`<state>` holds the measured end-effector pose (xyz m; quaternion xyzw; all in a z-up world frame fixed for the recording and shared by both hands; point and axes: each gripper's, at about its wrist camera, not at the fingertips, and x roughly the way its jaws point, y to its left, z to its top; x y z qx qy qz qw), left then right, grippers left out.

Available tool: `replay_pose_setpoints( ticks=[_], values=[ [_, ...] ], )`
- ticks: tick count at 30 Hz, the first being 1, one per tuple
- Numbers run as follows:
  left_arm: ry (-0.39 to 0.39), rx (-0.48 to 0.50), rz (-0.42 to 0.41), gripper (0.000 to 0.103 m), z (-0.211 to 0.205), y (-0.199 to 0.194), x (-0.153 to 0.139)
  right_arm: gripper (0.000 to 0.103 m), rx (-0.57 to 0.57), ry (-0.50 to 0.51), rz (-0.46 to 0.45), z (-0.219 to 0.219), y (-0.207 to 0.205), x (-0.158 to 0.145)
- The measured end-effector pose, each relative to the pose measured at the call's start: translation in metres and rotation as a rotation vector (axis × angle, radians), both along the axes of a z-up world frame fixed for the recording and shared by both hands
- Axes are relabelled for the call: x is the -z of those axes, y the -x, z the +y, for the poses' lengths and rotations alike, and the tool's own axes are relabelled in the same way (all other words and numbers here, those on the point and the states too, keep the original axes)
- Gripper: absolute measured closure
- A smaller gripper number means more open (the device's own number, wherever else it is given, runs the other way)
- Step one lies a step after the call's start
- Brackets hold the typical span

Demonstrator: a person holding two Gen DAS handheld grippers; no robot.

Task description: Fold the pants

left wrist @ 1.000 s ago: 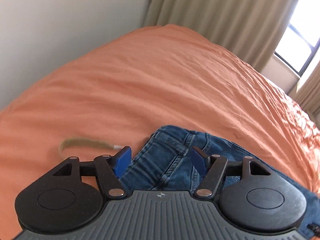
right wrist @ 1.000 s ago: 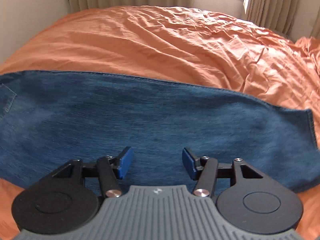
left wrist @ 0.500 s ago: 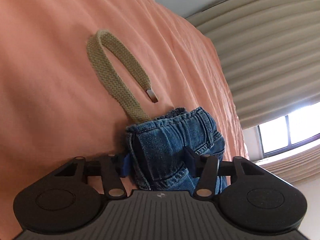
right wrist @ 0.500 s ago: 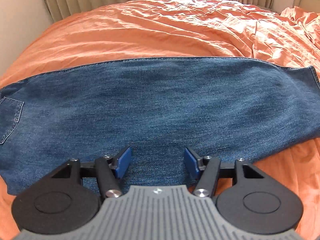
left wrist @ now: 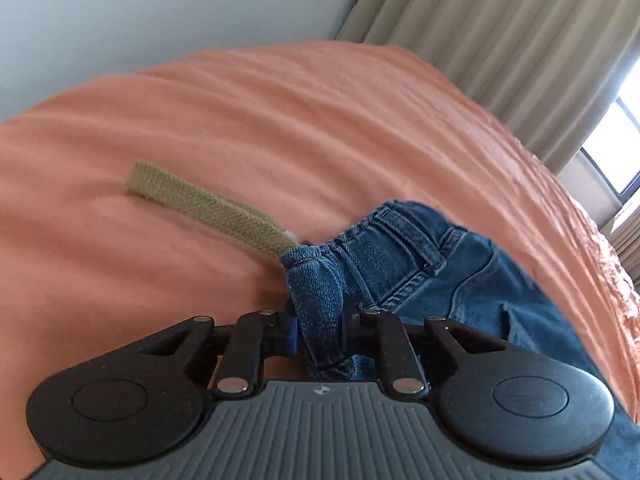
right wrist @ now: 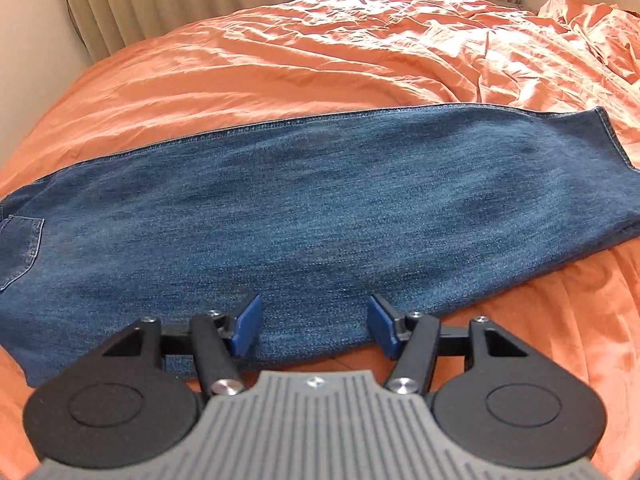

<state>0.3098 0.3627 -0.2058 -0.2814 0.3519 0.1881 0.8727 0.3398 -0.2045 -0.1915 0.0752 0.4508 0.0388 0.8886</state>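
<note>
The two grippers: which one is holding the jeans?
The left gripper: it is shut on the jeans waistband. The right gripper is open.

Orange bedsheet (right wrist: 320,60) — beige curtains (left wrist: 500,40), white wall (left wrist: 160,8).

Pants (right wrist: 304,208) lie across the bed (right wrist: 320,60), belt (left wrist: 208,204) seemingly trailing left.

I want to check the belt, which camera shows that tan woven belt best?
The left wrist view: the tan belt lies on the orange bedspread, running into the jeans waistband. The right wrist view shows none of it.
</note>
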Motion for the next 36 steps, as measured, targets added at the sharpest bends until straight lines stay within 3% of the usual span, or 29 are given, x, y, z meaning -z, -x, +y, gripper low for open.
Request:
replay_pose_setpoints(
  ticks=[2,4,6,8,12,18,23,27,32,34,35,36],
  values=[
    [0.004,0.003,0.022,0.080,0.000,-0.001,0.003,0.048,-0.002,-0.015,0.001,-0.003,0.006,-0.003],
    [-0.007,0.009,0.052,0.069,-0.005,-0.009,-0.003,0.048,-0.011,-0.045,-0.002,-0.002,0.015,-0.006],
    [-0.046,0.022,0.074,0.054,-0.009,-0.008,-0.015,0.048,-0.034,-0.066,-0.017,0.003,0.024,-0.010],
    [-0.124,0.022,0.059,0.047,-0.016,0.005,-0.035,0.048,-0.089,-0.076,-0.043,0.018,0.038,-0.013],
    [-0.350,0.128,0.022,0.055,-0.051,0.027,-0.073,0.049,-0.276,-0.066,-0.090,0.063,0.066,-0.013],
    [-0.463,0.434,0.016,0.055,-0.116,0.057,-0.103,0.051,-0.573,0.012,-0.154,0.141,0.097,0.004],
    [-0.479,0.549,0.020,0.057,-0.154,0.065,-0.101,0.050,-0.703,0.159,-0.239,0.188,0.103,0.025],
    [-0.481,0.600,0.026,0.057,-0.169,0.069,-0.098,0.050,-0.756,0.205,-0.319,0.205,0.099,0.022],
    [-0.454,0.634,0.034,0.058,-0.178,0.068,-0.088,0.050,-0.746,0.233,-0.314,0.215,0.076,0.029],
    [-0.436,0.638,0.033,0.058,-0.179,0.066,-0.084,0.051,-0.702,0.171,-0.259,0.214,0.063,0.035],
    [-0.428,0.636,0.036,0.059,-0.179,0.066,-0.082,0.056,-0.688,0.138,-0.249,0.213,0.061,0.034],
    [-0.422,0.637,0.041,0.061,-0.180,0.066,-0.081,0.071,-0.690,0.118,-0.252,0.213,0.063,0.032]
  ],
)
